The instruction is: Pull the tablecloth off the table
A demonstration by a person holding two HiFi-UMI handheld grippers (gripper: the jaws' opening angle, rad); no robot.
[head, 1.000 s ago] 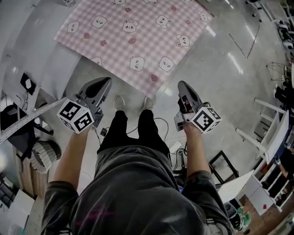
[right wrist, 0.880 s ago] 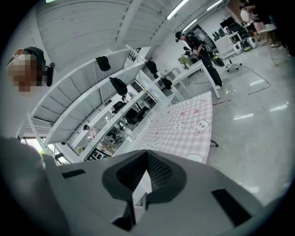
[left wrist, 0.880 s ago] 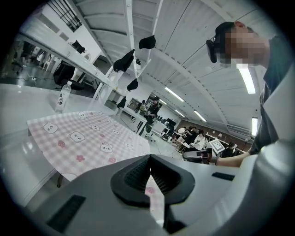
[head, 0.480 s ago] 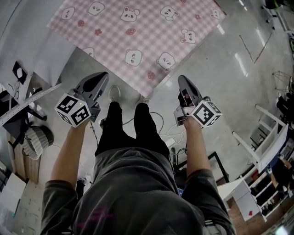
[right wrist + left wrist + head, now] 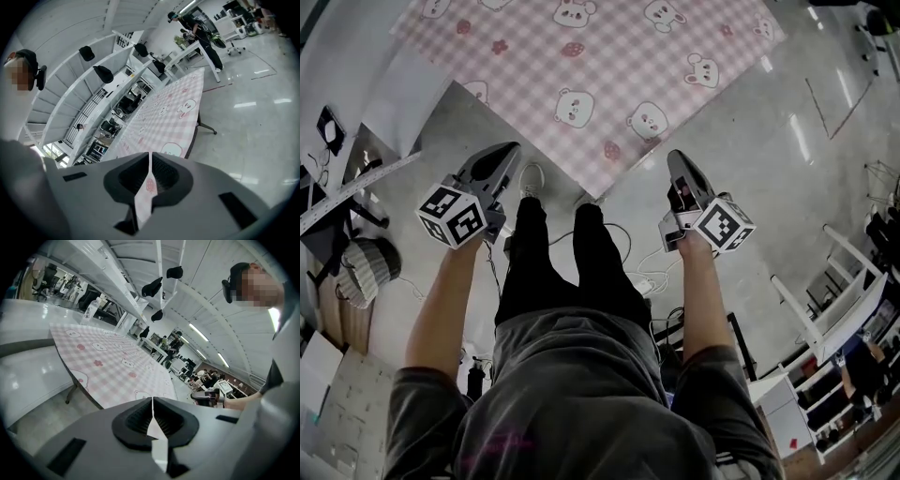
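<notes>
L gripper & R gripper both clenched, empty, flanking tablecloth corner; person's legs, floor cables beside it.

A person in dark trousers stands on a grey floor facing a corner of the pink checked, bear-printed tablecloth, with the left gripper and right gripper held near its edge.

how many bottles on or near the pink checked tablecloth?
1. A clear plastic bottle with a label stands at the far corner of the pink checked tablecloth, seen only in the left gripper view. Others may sit outside the frames.
</notes>
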